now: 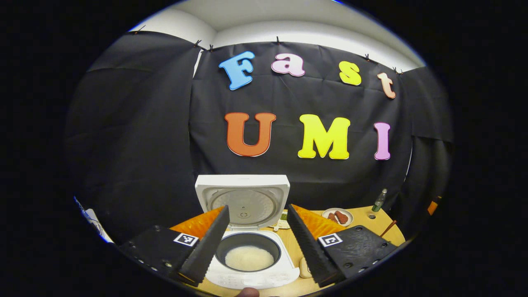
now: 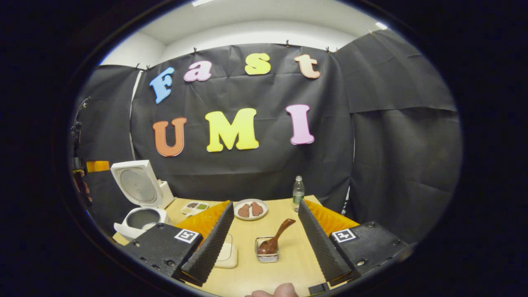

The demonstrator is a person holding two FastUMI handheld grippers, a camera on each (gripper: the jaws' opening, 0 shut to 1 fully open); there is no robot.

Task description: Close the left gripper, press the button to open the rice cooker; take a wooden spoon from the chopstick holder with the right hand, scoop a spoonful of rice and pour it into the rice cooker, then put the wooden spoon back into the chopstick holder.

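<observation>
Lid's up on the rice cooker, both tongs gaping and empty; a skewed grab could tip the spoon and its holder.

No readable text, brand or number appears on any object. Small black-and-white square marker tags sit on the black gripper bodies, carrying patterns rather than letters.

A staged recording booth, not a home kitchen: black cloth wall clipped up below a white ceiling, one wooden counter carrying a rice cooker, food plate and water bottle.
</observation>
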